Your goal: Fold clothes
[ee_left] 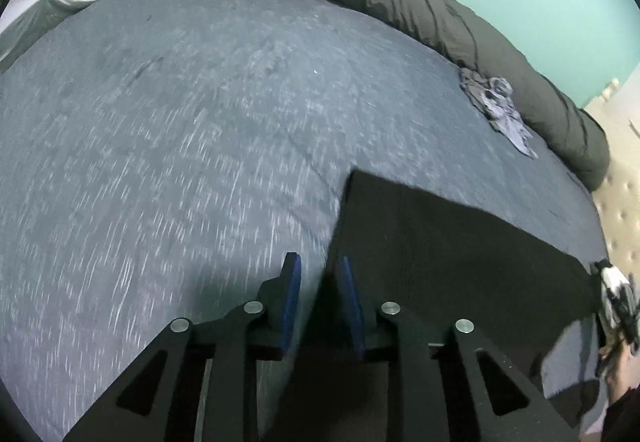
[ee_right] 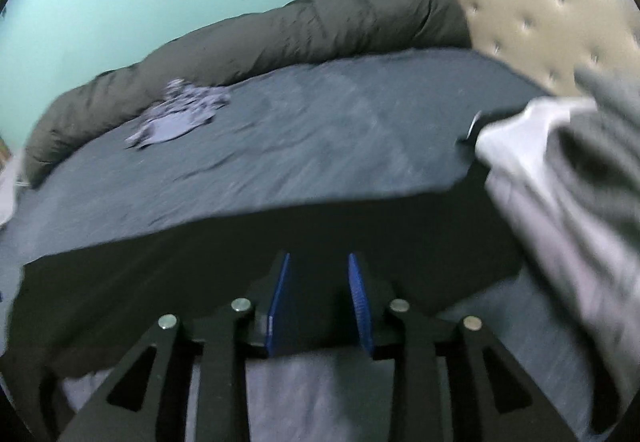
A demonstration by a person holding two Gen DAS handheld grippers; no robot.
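The black garment (ee_left: 460,242) lies flat on the grey bedsheet (ee_left: 180,141), its left edge just at your left gripper (ee_left: 318,274) — jaws narrowly parted, nothing pinched. Your right gripper (ee_right: 318,274) hovers over the near hem, jaws a little wider, also empty. Before the next fold, judge both corners level; the crumpled patterned cloth (ee_right: 176,117) at ten o'clock waits.

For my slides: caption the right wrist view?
Open right hand-held gripper over a dark garment on the bed.
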